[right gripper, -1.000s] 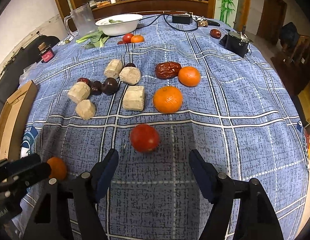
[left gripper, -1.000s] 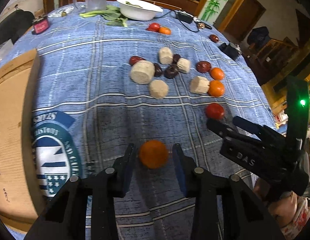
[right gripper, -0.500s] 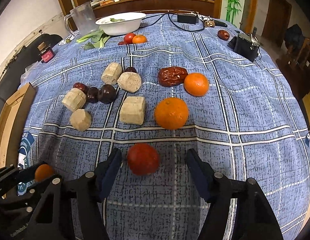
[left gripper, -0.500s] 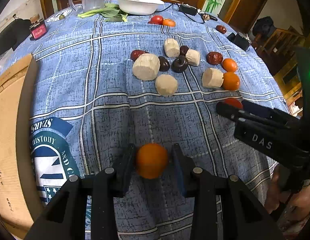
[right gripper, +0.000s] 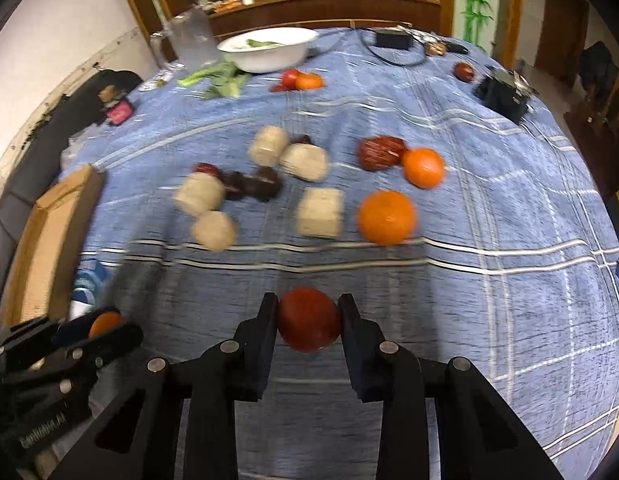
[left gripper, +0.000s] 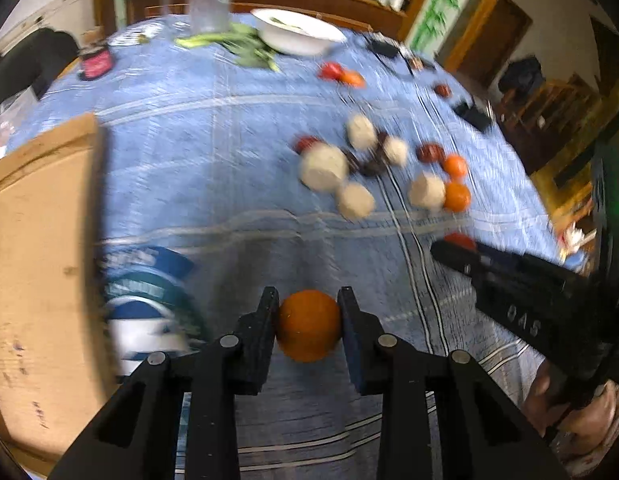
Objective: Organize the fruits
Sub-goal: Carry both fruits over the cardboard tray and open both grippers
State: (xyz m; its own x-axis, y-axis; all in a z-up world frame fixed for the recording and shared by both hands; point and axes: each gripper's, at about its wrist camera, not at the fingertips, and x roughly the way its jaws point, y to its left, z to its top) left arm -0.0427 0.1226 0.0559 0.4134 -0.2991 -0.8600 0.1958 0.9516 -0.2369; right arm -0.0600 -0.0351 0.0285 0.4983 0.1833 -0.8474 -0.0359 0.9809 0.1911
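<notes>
Gripping both fruits now — our left gripper point(left gripper: 308, 322) has just closed its jaws onto the small orange point(left gripper: 308, 325), our right gripper point(right gripper: 308, 320) onto the red fruit point(right gripper: 309, 319). Both point steeply down over the blue checked tablecloth point(right gripper: 489, 300). "DAS" reads on the right unit. Cardboard box point(left gripper: 37, 260) sits left — bare cloth ahead, before the fruit cluster point(right gripper: 317, 184).

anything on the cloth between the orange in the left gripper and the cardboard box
Nothing visible. The left gripper is shut on the orange, and only bare blue tablecloth with its printed emblem lies before the cardboard box.
</notes>
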